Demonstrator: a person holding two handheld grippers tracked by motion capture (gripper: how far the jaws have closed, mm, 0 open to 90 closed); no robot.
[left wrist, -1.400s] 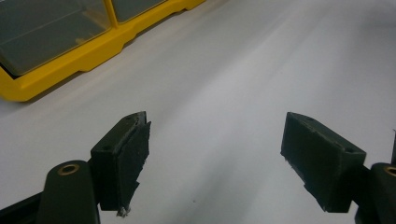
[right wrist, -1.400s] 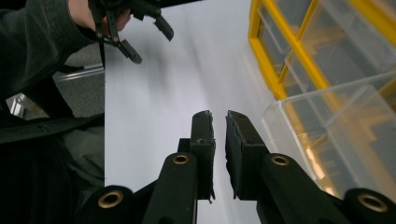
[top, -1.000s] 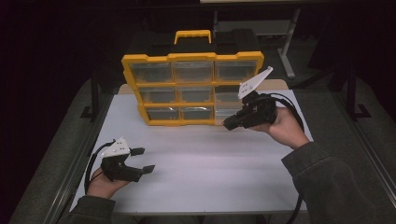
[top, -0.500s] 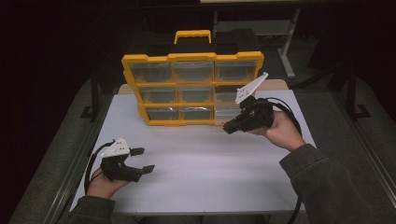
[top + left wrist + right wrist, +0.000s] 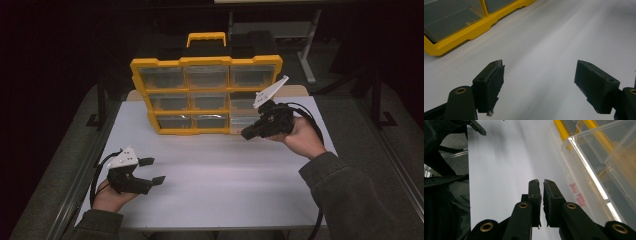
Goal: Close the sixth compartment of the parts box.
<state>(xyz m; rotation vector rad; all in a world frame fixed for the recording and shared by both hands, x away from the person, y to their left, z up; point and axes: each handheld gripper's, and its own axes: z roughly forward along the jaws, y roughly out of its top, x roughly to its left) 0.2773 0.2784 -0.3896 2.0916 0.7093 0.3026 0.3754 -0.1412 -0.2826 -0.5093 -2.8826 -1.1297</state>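
**Yellow organiser case beside the right gripper's nearly closed jaws**

Yellow plastic organiser case (image 5: pixel 206 95) with clear compartment drawers and a yellow carry handle stands upright at the far side of the white table (image 5: pixel 225 175). Its lower right corner lies just beside the right gripper (image 5: pixel 248 134), whose tip points at the case's bottom edge. In the right gripper view the two black pads (image 5: pixel 534 195) are pressed almost together with only a thin slit between them and nothing in it; a clear drawer (image 5: pixel 599 175) sits just to their right, apart from them. The left gripper (image 5: pixel 152 171) rests low at the near left of the table, well apart from the case, its pads (image 5: pixel 490 86) spread wide over bare table.

Compared with a second ago, the right gripper has dropped slightly along the case's right side toward its lower corner, jaws staying nearly closed. The left gripper has kept its place.
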